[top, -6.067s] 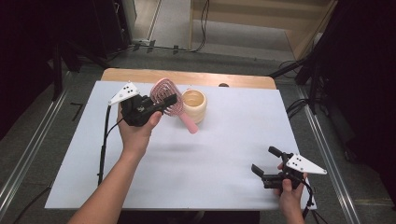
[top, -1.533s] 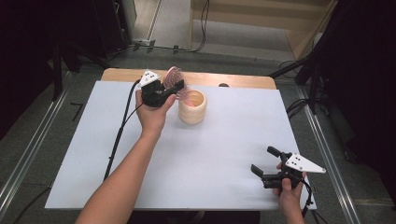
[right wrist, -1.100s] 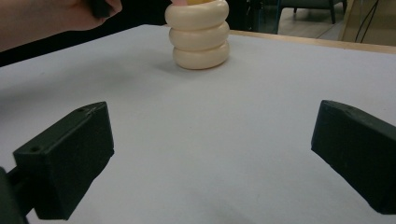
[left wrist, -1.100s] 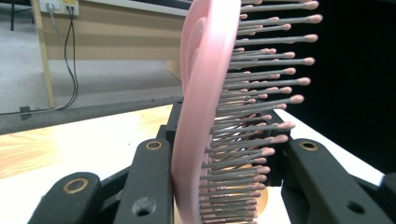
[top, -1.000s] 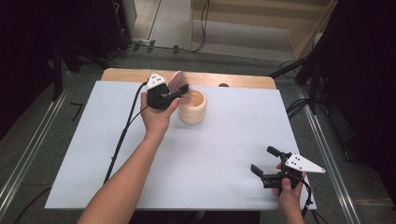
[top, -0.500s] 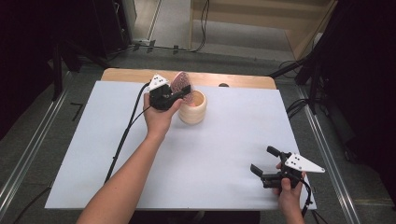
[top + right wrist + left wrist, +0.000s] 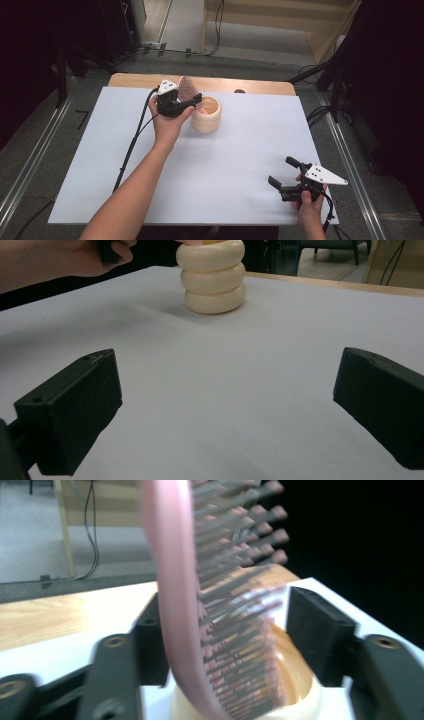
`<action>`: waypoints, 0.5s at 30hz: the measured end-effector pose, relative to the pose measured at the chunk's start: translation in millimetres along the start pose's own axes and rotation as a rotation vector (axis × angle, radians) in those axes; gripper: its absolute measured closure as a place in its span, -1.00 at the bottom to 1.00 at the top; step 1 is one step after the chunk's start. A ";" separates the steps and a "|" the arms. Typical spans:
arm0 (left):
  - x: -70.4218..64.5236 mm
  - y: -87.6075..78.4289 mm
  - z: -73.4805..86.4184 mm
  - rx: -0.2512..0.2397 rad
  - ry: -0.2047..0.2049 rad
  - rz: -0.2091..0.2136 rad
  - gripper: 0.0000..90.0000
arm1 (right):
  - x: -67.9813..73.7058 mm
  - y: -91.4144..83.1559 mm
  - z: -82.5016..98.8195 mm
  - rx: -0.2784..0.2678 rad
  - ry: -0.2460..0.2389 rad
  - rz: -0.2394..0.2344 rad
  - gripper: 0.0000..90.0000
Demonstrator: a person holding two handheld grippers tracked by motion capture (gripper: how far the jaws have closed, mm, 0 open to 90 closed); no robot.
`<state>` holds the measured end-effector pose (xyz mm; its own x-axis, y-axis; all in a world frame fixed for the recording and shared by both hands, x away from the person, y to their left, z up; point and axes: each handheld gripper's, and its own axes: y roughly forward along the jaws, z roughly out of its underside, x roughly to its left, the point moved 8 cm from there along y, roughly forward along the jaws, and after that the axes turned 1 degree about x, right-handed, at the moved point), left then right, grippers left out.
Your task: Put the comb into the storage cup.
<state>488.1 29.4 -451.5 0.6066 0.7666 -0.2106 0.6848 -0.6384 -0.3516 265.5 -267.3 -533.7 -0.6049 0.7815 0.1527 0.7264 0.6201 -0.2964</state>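
Observation:
A pink hairbrush [image 7: 186, 89] stands nearly upright with its lower end inside a cream ribbed cup [image 7: 206, 114] at the back middle of the white table. My left gripper [image 7: 195, 102] is at the cup's far-left rim, and its jaws have just been opening. In the left gripper view the brush [image 7: 180, 605] still rises between the jaws of that gripper [image 7: 230, 630]; the right pad stands apart from the bristles, above the cup [image 7: 300, 700]. My right gripper [image 7: 283, 171] rests open at the front right, nothing between its jaws [image 7: 230, 410], facing the cup [image 7: 214, 277].
The white table sheet [image 7: 240, 165] lies on a wooden top whose far edge [image 7: 250, 85] shows behind the cup. The left gripper's cable [image 7: 132, 145] trails across the left half. Metal rails run along both sides of the table.
Since six seconds ago my left hand has carried the brush from the cup's front left up to its far rim and lowered it in. The right gripper has stayed put.

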 end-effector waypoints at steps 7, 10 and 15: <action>2.7 -3.9 2.1 0.007 -0.005 -0.012 -0.76 | -0.1 -0.2 0.1 0.001 0.000 0.002 -1.00; 1.9 -6.3 2.2 0.009 -0.002 0.001 -0.95 | 0.0 -0.2 0.0 0.000 0.001 0.001 -1.00; -0.9 -13.6 2.7 -0.008 0.018 0.031 -1.00 | -0.2 -0.2 -0.1 0.000 -0.003 0.002 -1.00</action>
<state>477.2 37.6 -449.0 0.6344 0.7453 -0.2052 0.6689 -0.6623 -0.3374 265.5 -267.6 -533.6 -0.6043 0.7827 0.1490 0.7278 0.6183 -0.2967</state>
